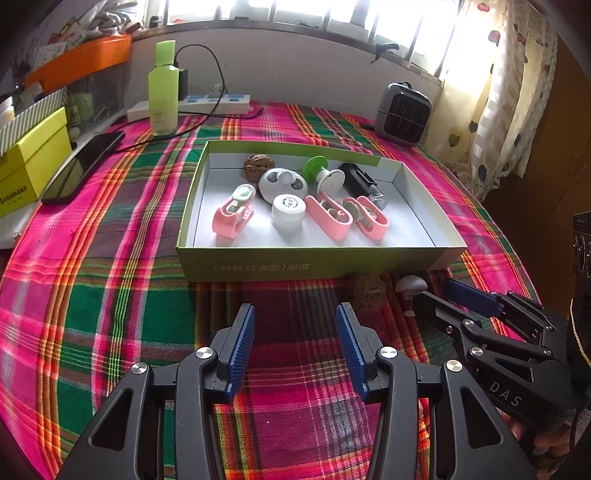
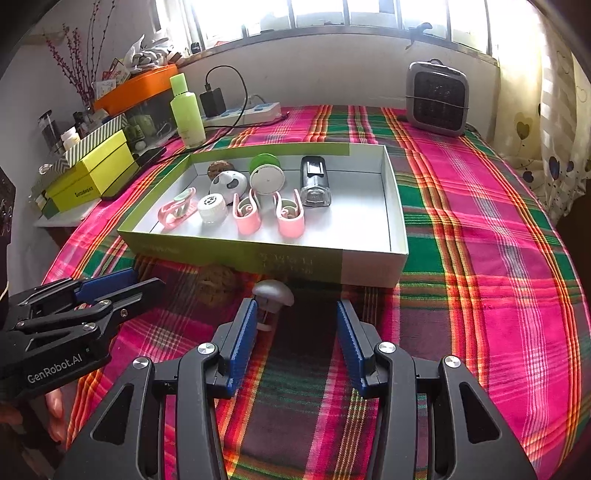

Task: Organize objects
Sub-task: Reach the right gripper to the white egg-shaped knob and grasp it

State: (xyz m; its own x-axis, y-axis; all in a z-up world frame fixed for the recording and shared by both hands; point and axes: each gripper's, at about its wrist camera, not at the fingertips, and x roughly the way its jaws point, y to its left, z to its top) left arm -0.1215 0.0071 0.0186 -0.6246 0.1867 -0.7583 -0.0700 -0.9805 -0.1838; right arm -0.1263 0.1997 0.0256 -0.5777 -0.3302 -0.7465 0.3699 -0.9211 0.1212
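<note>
Plaid cloth (image 1: 110,258), pink, green and orange, over the whole counter. Shallow green box (image 1: 314,264) in the middle, white inside, open on top. In the box: three pink clips (image 1: 233,216) in the near row, a white cap (image 1: 288,216) between the first and second; behind them a brown walnut (image 1: 258,166), a white round gadget (image 1: 282,184), a green-and-white suction cup (image 1: 325,173) on its side, a black-and-clear bottle (image 1: 364,184) lying down. On the cloth just outside the near wall: a second walnut (image 2: 216,284) and, beside it, a white mushroom-shaped knob (image 2: 273,293) tipped on its side. Left hand-held gripper (image 1: 295,332) low over bare cloth, blue pads (image 1: 243,343) parted about halfway, nothing between them, second walnut just ahead and to the right of its right pad. Right hand-held gripper (image 2: 297,325) likewise about half open and empty, knob at the tip of its left finger (image 2: 245,332), contact impossible to tell. Both grippers side by side, angled down toward the near wall. Fingertips (image 2: 55,406) of a person on the left gripper's handle in the right wrist view. At the back: pale green lotion bottle (image 1: 162,92) upright, white power strip (image 1: 207,103) with a black charger and cable, grey heater (image 1: 402,114) at the right corner. At the left edge: black phone (image 1: 81,166) flat, yellow-green carton (image 1: 29,166), orange tray (image 1: 81,59) above. Bright window (image 1: 295,11) behind, patterned curtain (image 1: 509,92) at right.
</note>
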